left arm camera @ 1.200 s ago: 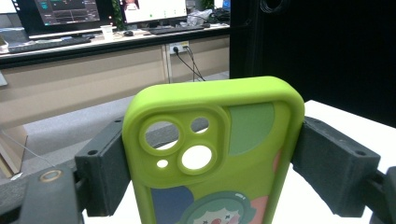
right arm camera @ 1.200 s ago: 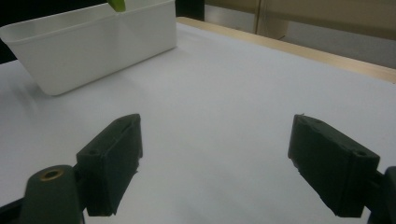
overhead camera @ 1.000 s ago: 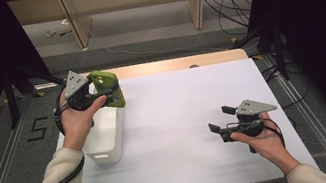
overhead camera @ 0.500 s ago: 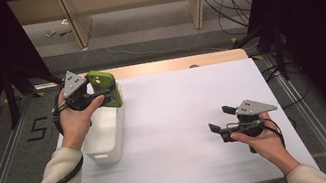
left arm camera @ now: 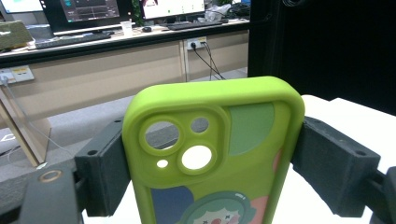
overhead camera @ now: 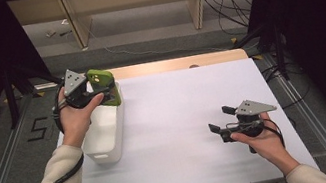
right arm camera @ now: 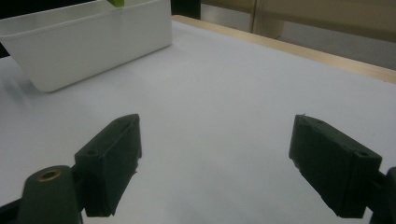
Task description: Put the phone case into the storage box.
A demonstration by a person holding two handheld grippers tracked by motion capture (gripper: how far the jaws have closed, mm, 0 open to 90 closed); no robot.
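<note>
So the left gripper (overhead camera: 94,89) has its 2 jaws clamped on a green phone case (left arm camera: 212,149), held above the white bin's (overhead camera: 103,137) far end. Looks like dropping it in remains. Right gripper (overhead camera: 221,119) sits wide open, empty, over the table (overhead camera: 180,114).

white bin (overhead camera: 105,137) alone on table (overhead camera: 180,114)

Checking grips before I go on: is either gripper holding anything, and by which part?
The left gripper clamps the green phone case by its two long side edges, near the camera end. The right gripper is open and holds nothing.
</note>
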